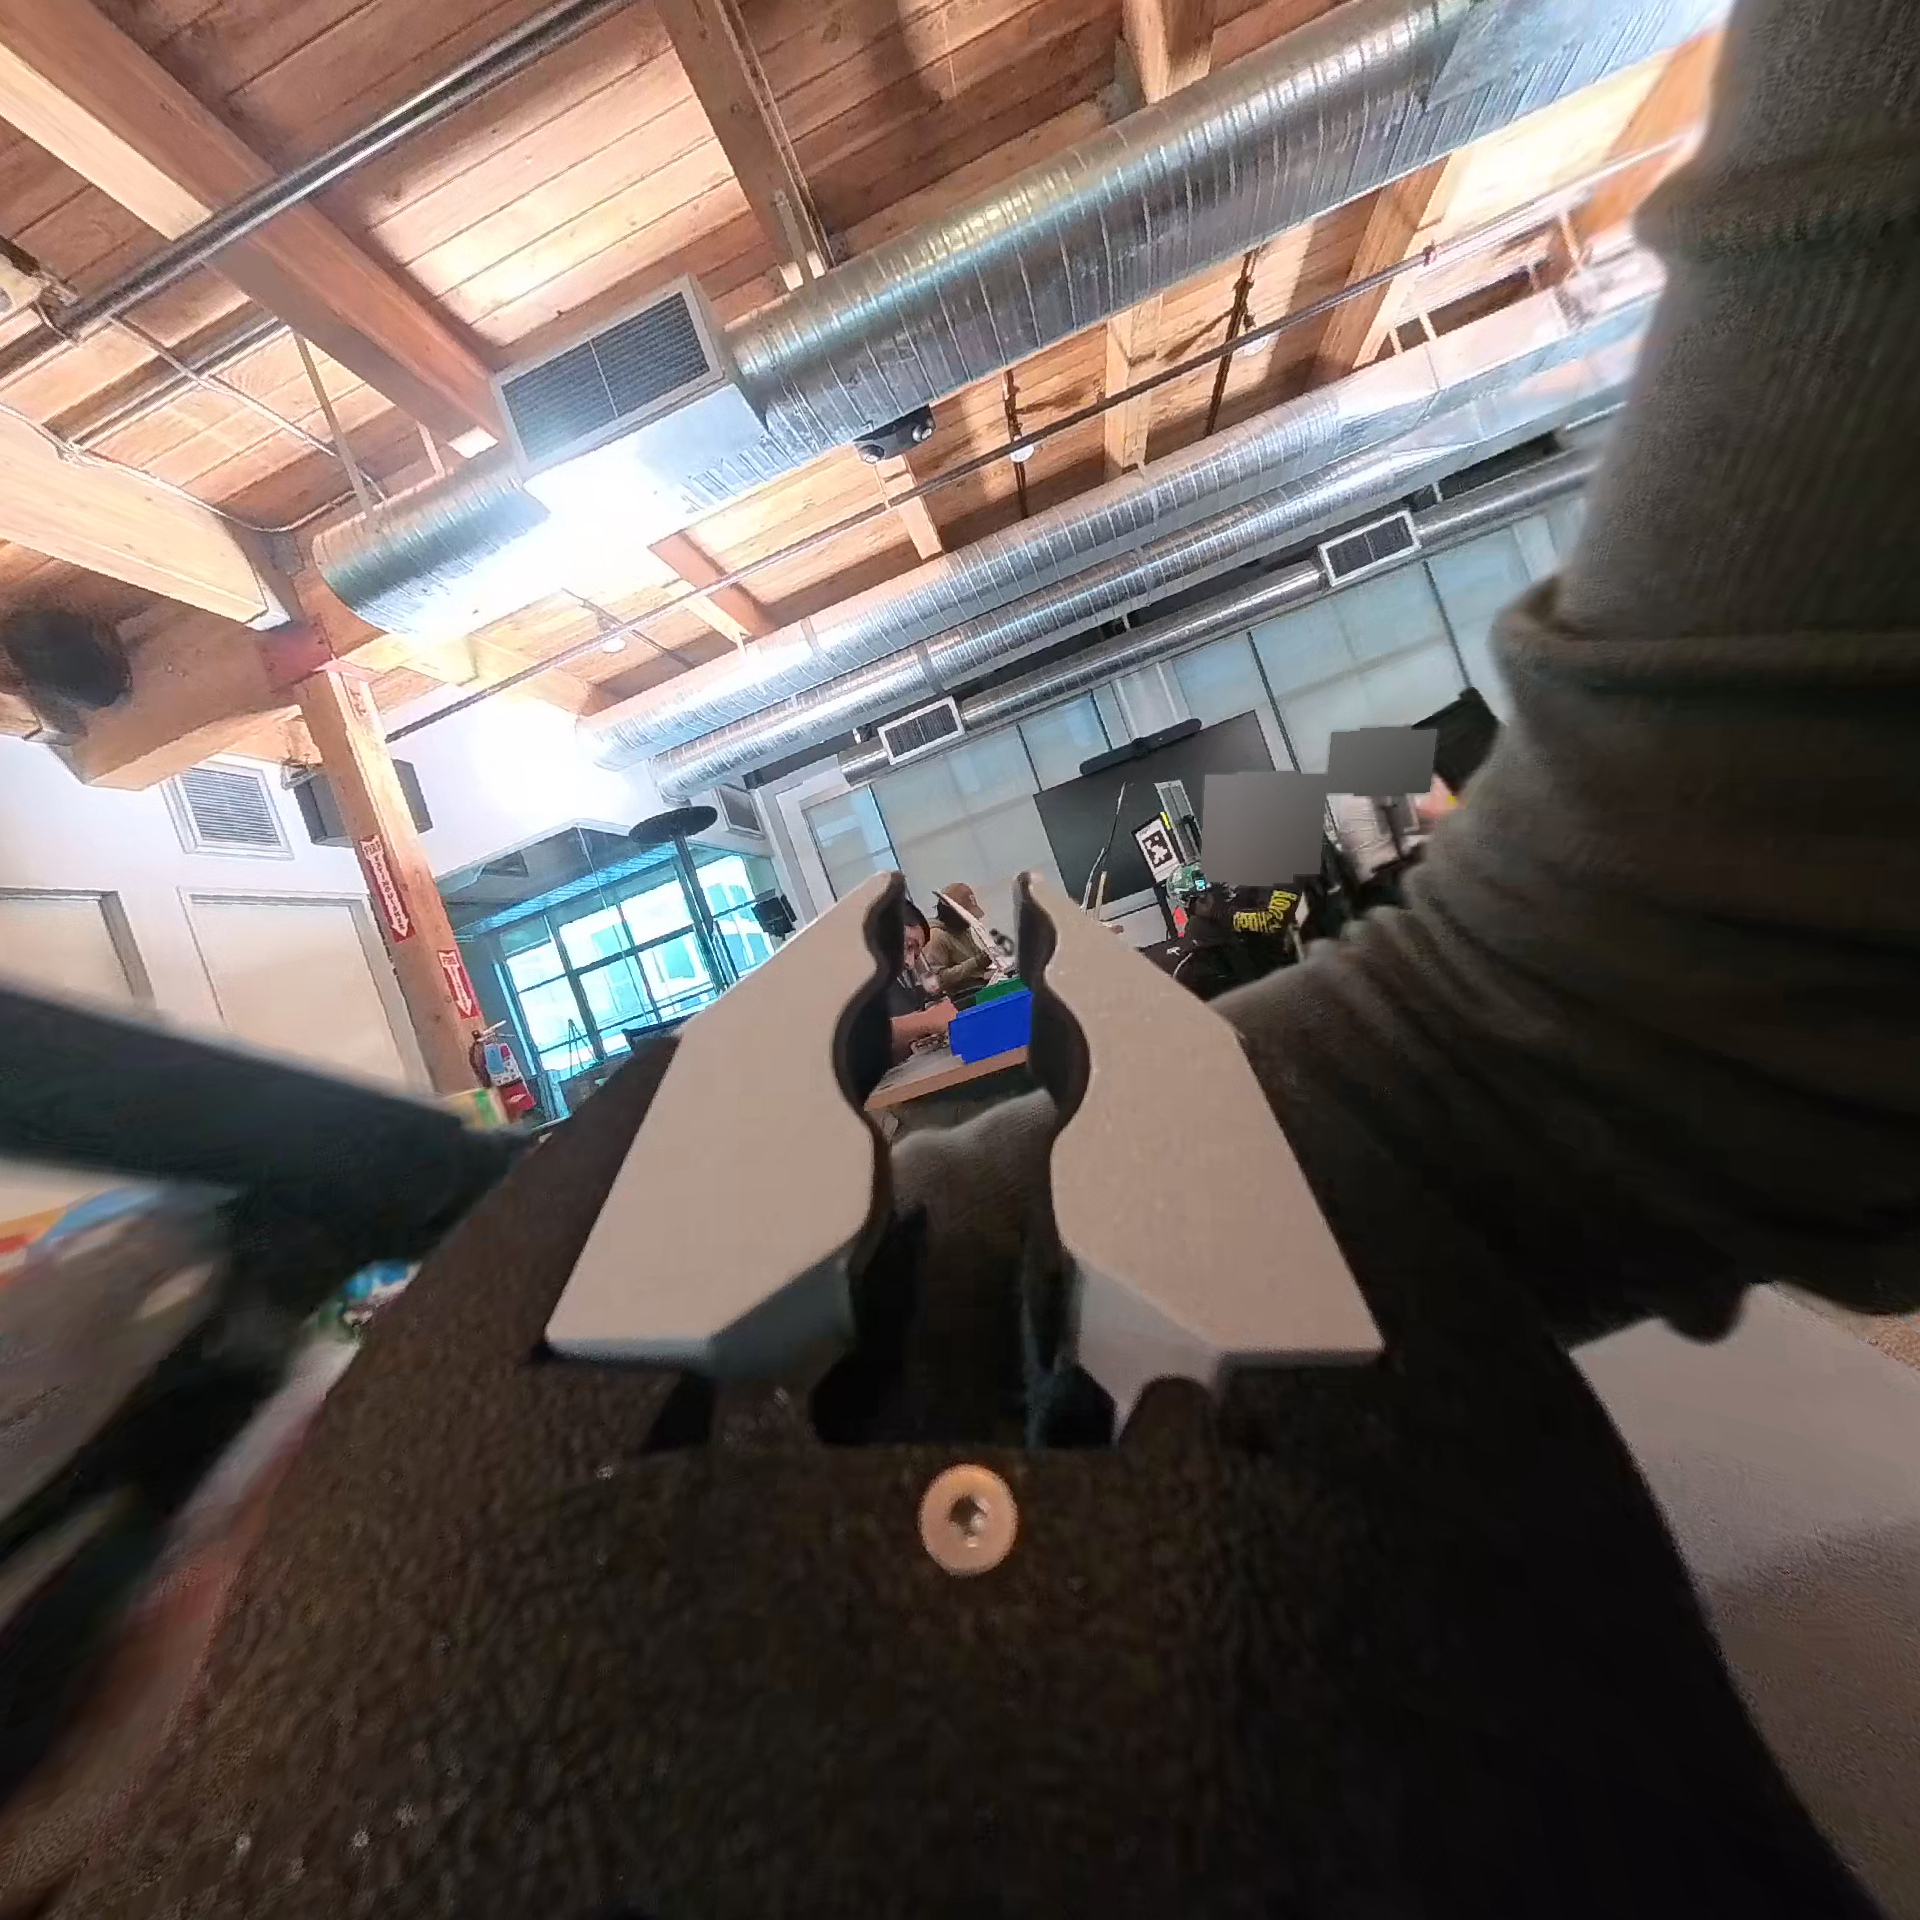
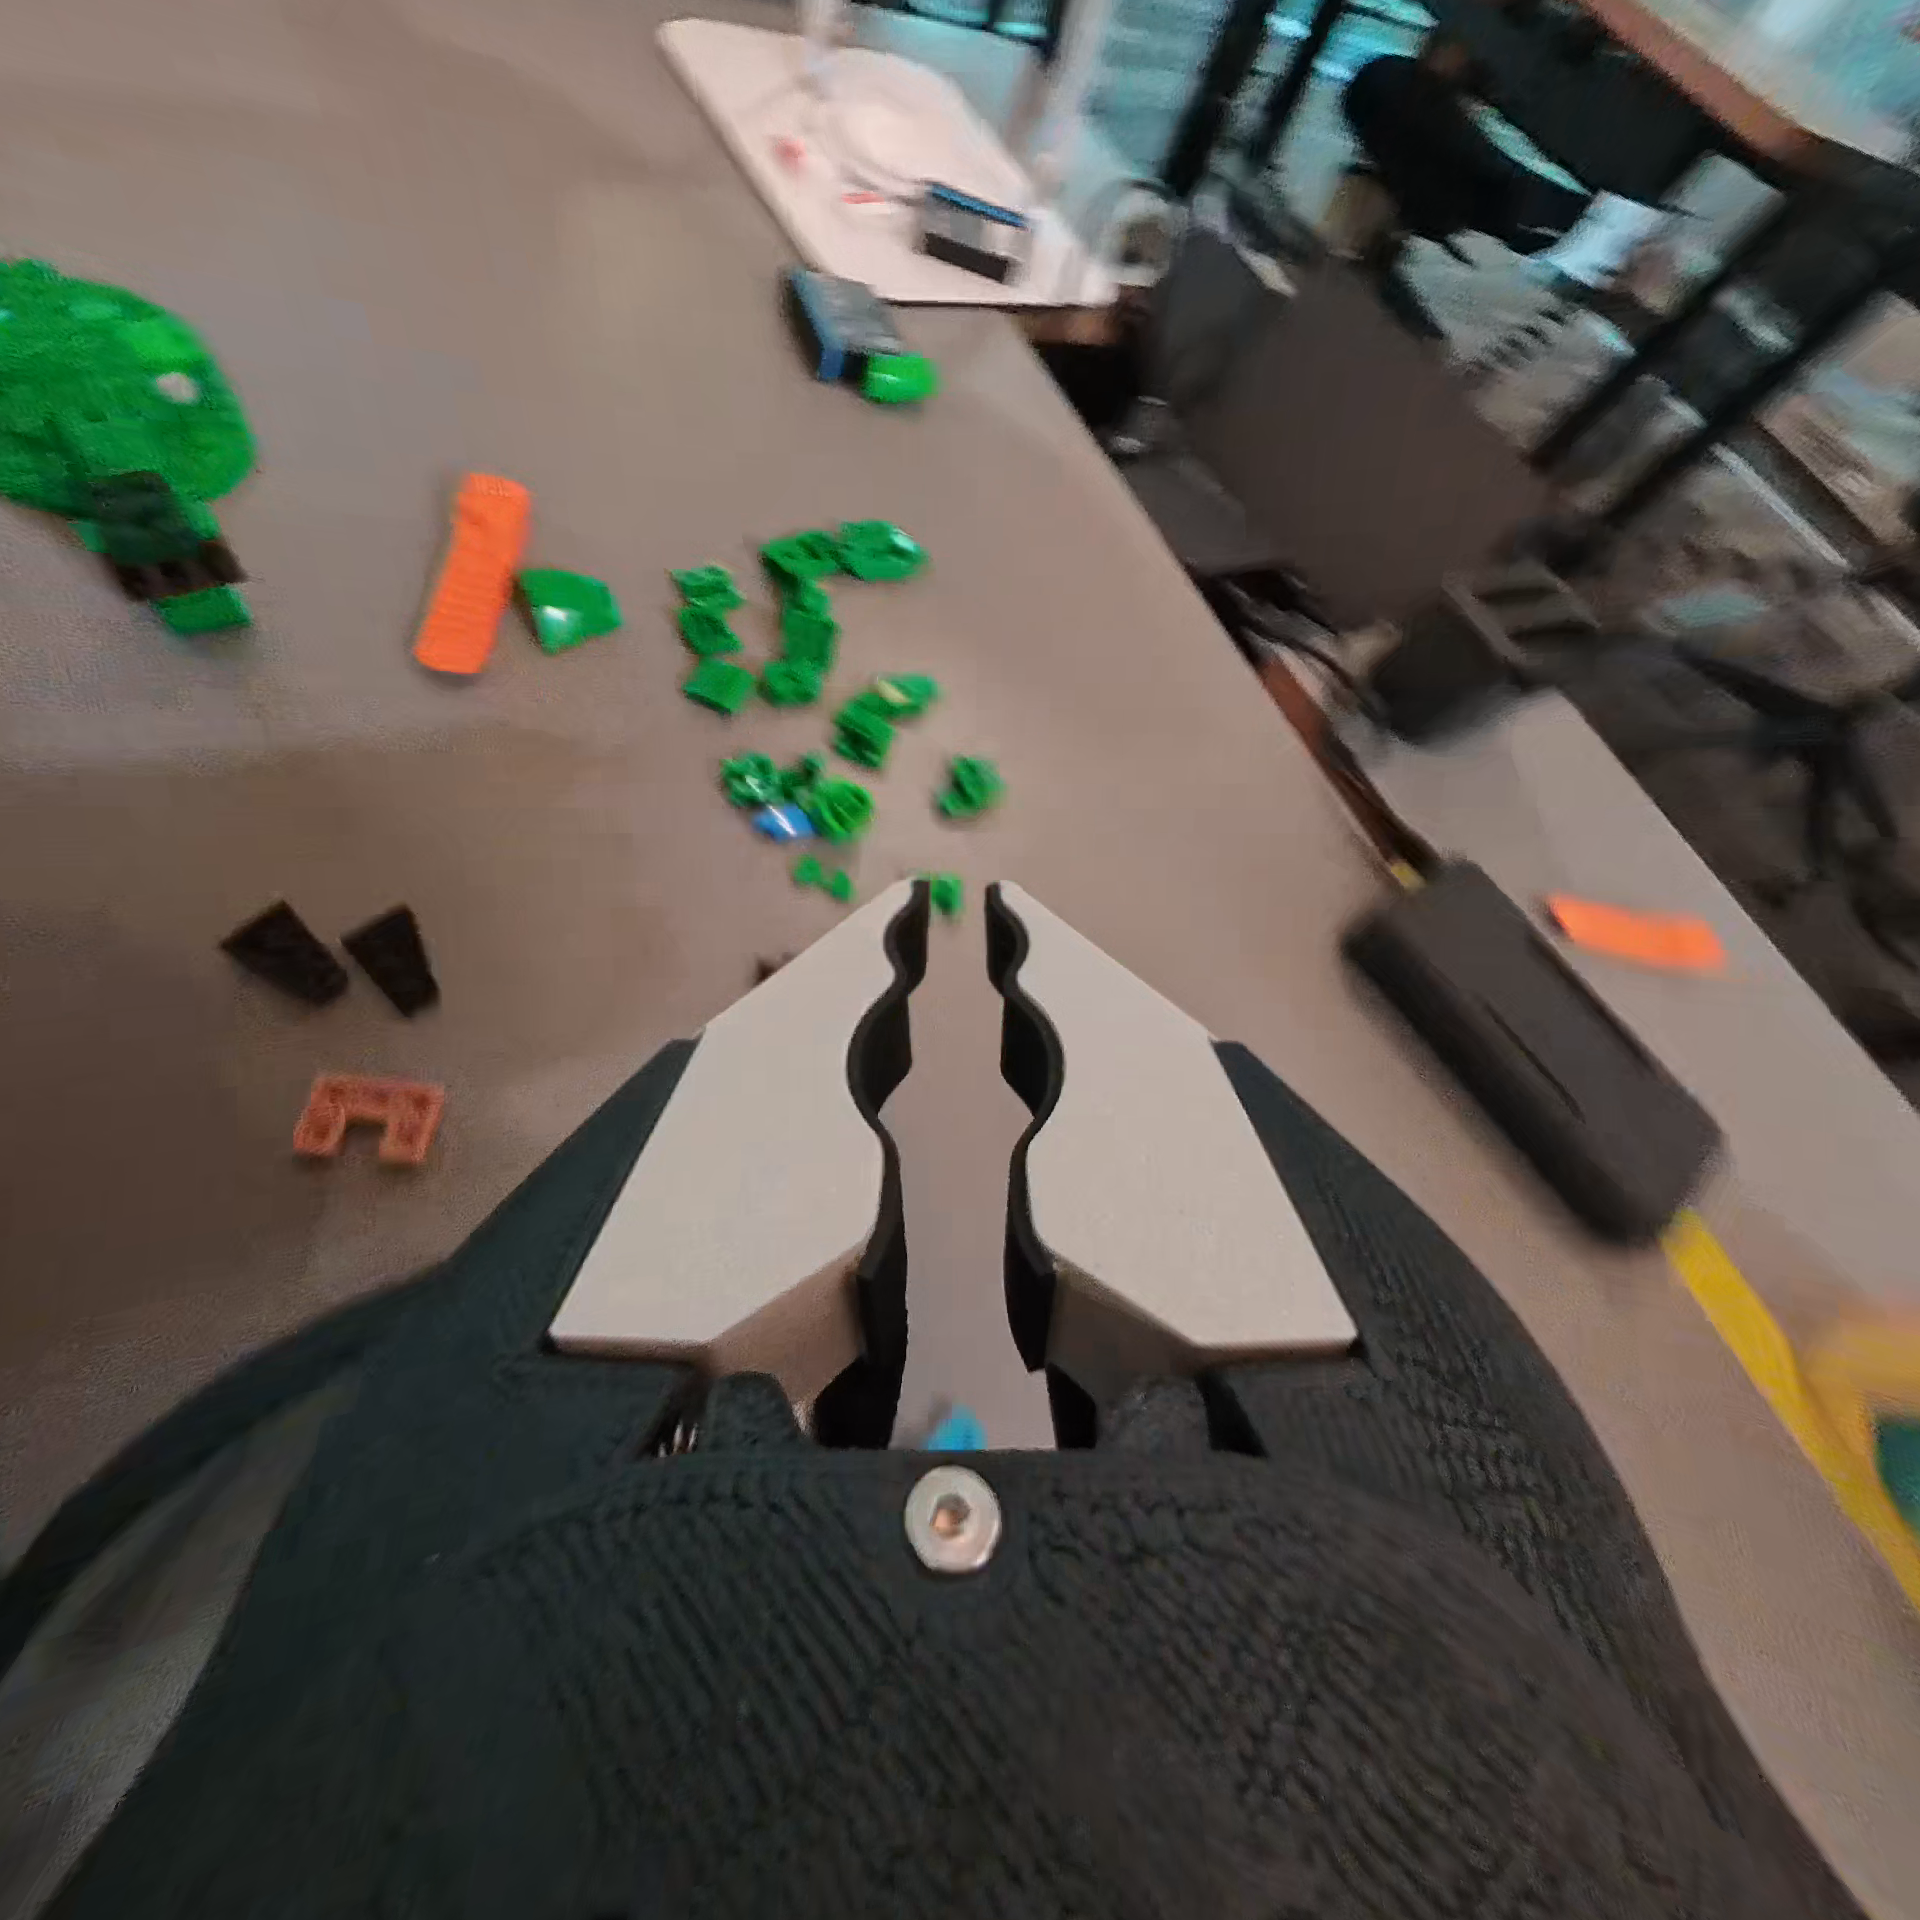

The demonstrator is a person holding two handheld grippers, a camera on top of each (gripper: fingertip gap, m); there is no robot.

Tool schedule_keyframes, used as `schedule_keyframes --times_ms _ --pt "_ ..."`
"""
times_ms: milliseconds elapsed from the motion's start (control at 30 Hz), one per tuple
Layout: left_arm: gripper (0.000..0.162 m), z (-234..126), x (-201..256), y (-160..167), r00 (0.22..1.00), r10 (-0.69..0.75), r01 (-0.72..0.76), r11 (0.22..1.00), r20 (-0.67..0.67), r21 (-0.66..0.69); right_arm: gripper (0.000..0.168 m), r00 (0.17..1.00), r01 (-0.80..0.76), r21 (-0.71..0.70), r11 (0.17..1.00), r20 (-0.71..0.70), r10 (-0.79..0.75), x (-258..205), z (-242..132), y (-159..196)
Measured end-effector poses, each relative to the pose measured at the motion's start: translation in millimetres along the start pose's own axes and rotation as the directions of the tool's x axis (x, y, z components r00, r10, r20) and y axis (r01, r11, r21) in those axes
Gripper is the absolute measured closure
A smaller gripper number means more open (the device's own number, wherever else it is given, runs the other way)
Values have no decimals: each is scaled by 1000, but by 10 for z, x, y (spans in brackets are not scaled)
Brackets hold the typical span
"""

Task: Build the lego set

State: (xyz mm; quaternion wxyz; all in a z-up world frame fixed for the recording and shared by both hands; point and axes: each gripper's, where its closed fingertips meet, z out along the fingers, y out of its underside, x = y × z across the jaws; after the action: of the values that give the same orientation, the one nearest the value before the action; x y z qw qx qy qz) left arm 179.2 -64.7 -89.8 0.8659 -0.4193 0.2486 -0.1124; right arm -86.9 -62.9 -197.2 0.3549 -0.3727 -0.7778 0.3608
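In the right wrist view, my right gripper (image 2: 956, 891) hangs over the grey table (image 2: 520, 208), jaws a little apart and empty. Just past its tips lie several loose green lego pieces (image 2: 800, 644) and a small blue piece (image 2: 779, 821). A green built lego assembly (image 2: 104, 416) stands at the far left. An orange brick separator (image 2: 473, 571), two black wedge plates (image 2: 286, 951) and a brown plate (image 2: 369, 1117) lie to the left. My left gripper (image 1: 961, 888) points up toward the ceiling, jaws slightly apart and empty. The view is blurred.
A black box (image 2: 1527, 1049) and an orange piece (image 2: 1631, 930) lie near the table's right edge. A white board (image 2: 883, 156) and a blue-black object (image 2: 842, 322) sit at the far end. A person's grey sleeve (image 1: 1662, 935) fills the right of the left wrist view. The grippers' ends are close to 25 cm from one another. From the right gripper's tips to the small blue piece (image 2: 779, 821) is close to 9 cm. The brown plate (image 2: 369, 1117) lies some 12 cm from my right tips, 25 cm from my left tips.
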Motion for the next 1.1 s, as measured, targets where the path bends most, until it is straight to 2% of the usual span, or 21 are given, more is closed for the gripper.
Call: schedule_keyframes --times_ms 33,133,267,333,400,500,567,667,800,900,1100 --pt "144 2 10 -1 1000 -1 1 1000 -3 0 161 996 -56 4 998 -69 56 110 -220 92" --pt "145 25 105 1 999 0 0 1000 -43 2 163 938 -192 54 980 -285 199 372 -958 377" --pt "147 55 359 -35 989 8 -6 1000 -146 18 165 750 -234 108 966 -612 250 601 -1973 792" --pt "148 49 501 -67 980 45 -39 999 -192 32 167 656 -216 171 961 -704 273 608 -2365 916" --pt "150 38 628 -92 969 85 -76 996 -231 45 168 605 -189 253 949 -731 315 567 -2606 987" --pt "152 36 725 -112 960 122 -111 992 -253 59 168 579 -156 291 944 -747 326 530 -2792 1023" --pt "153 33 724 -93 958 133 -123 991 -253 54 168 532 -118 301 946 -785 316 545 -2877 1040" --pt "154 40 629 -66 967 124 -118 992 -223 38 168 427 -71 286 956 -857 288 588 -2991 1089" --pt "157 51 509 -14 977 109 -109 994 -185 9 168 249 -43 170 985 -952 175 649 -3223 1186" --pt "159 54 468 4 981 96 -98 995 -171 -2 168 232 -53 173 984 -956 180 657 -3230 1202" --pt "162 57 429 26 983 94 -97 995 -161 -13 168 267 -67 163 984 -948 175 661 -3097 1219"
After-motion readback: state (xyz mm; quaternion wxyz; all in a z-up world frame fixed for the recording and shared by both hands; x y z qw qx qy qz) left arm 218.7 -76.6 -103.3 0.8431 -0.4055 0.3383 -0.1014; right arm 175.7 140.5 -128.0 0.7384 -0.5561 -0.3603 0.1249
